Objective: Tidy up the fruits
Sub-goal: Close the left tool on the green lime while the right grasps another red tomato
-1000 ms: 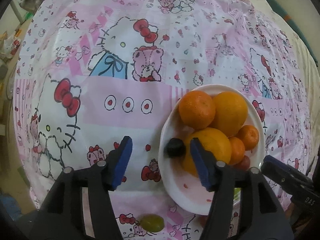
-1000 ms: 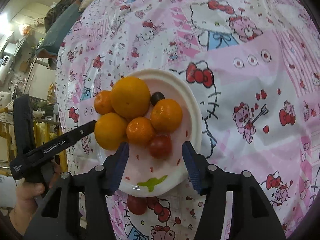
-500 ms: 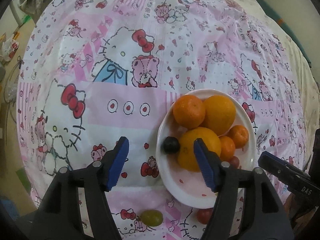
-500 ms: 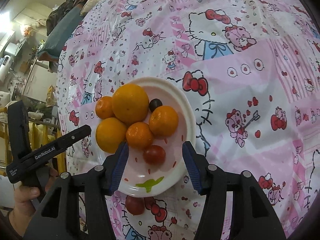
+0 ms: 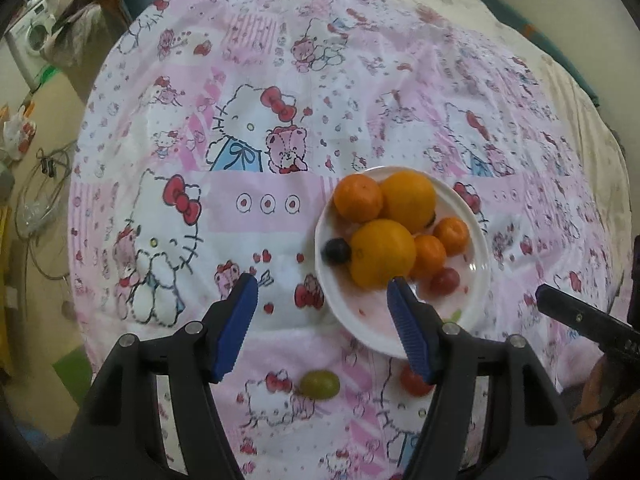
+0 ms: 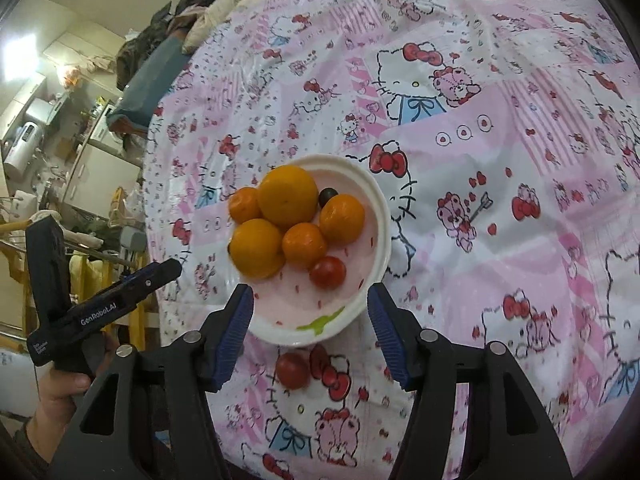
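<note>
Clearly, "GenRobot.AI" on left tool point(image 6: 156, 274) — above table, jaws apart

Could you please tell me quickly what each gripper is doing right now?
Left gripper: open, holding nothing.
Right gripper: jaws opening, nothing between them, above the plate.

- We see a lived-in home: a table point(image 6: 500, 184) under a pink cartoon-cat cloth.
- Behind it we see a washing machine point(image 5: 34, 36), heaped clothes point(image 6: 160, 36) and a cluttered kitchen counter point(image 6: 92, 136).
</note>
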The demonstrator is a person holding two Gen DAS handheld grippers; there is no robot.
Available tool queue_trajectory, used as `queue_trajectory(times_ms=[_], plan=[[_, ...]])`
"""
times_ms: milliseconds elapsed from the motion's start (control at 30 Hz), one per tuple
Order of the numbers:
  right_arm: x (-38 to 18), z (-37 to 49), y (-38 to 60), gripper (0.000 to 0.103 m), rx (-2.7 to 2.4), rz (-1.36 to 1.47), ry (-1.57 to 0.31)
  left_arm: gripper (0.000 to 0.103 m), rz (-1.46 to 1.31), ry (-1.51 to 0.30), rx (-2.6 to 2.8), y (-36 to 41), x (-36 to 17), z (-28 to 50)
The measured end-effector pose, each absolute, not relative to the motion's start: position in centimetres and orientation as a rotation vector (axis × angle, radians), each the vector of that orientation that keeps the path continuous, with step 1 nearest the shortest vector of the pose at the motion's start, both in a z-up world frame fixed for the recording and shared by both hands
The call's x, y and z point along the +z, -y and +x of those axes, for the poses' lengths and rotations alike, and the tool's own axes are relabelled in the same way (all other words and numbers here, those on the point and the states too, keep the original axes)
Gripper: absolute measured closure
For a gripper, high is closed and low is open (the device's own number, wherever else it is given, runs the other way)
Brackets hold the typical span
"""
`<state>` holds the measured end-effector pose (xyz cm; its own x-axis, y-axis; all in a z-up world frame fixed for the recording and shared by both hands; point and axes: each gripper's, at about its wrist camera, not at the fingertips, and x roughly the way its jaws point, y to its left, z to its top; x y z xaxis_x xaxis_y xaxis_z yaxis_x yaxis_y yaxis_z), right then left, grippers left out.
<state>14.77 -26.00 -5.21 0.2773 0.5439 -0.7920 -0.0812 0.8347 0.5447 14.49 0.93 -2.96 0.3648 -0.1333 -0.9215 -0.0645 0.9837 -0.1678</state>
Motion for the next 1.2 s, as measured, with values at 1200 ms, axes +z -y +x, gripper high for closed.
queue_trajectory(times_ms=[1200], plan=[[-13.4,10.8,16.3,0.054,0.506,0.164,-1.486,0.039,-0.290,-1.258,0.114,-4.7,-6.0,8.1]])
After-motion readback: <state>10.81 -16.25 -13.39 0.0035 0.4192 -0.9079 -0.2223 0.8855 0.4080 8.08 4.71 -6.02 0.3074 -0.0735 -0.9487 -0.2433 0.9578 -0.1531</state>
